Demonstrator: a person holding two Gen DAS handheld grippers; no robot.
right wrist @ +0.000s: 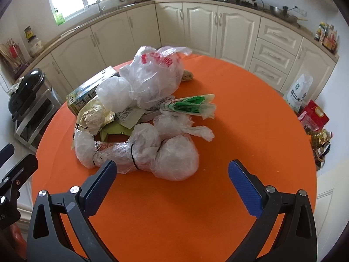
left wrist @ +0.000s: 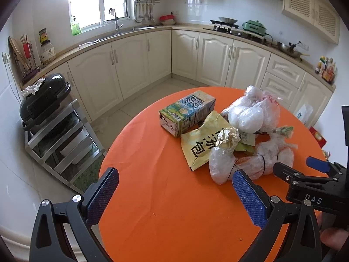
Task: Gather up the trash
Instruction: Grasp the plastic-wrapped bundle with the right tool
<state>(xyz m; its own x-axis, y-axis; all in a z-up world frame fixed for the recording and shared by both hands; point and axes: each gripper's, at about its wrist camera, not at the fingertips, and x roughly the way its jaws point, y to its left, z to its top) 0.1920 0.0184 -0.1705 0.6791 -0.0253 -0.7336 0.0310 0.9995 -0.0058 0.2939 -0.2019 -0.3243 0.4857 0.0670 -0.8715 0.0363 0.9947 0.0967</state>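
Cream cabinets (left wrist: pixel 130 65), sink (left wrist: pixel 139 28), stove (left wrist: pixel 231 29), window (left wrist: pixel 98 0)

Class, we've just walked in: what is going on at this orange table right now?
A person holds two grippers over the orange table, both open and empty. The left gripper and right gripper hover near a pile of trash: a milk carton, a yellow wrapper, a white plastic bag and tied clear plastic bundles. Nothing has been picked up yet.

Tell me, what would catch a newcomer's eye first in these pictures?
The bright orange round table fills both views, with a heap of trash near its middle: knotted plastic bags, a milk carton and a yellow wrapper. Close to the camera, the open blue-padded left tongs and right tongs frame the heap.
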